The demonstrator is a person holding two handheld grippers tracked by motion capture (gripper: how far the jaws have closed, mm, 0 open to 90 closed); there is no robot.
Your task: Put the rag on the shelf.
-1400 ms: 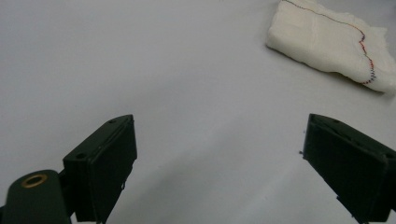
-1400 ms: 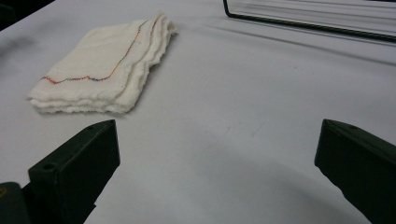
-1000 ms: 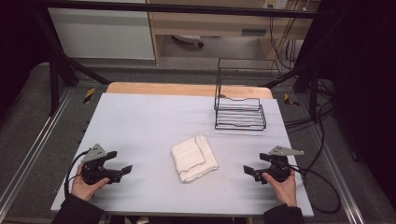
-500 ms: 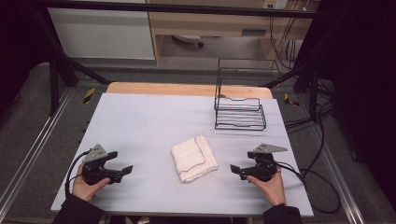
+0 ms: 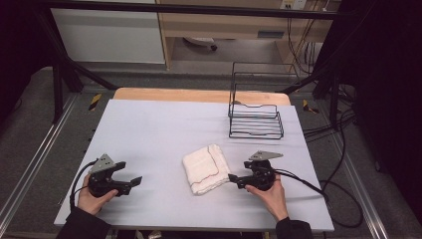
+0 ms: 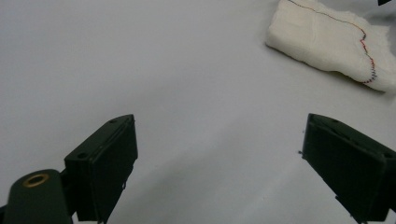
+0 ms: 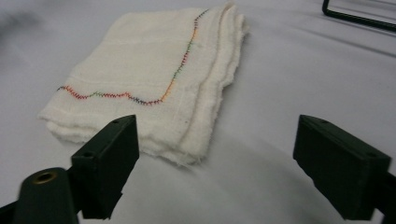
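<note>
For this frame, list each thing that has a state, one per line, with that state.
Folded white cloth: folded, lying flat on the table, held by nothing.
Black wire rack: upright at the table's far right, nothing in it.
Right tool: open, its jaws have just been closing, close to the cloth's edge, nothing between them.
Left tool: open, holding nothing, away from the cloth.

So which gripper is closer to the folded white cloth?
Right. The right gripper sits just beside the folded white cloth, jaws open and not touching it. The left gripper rests farther off, across bare table.
</note>
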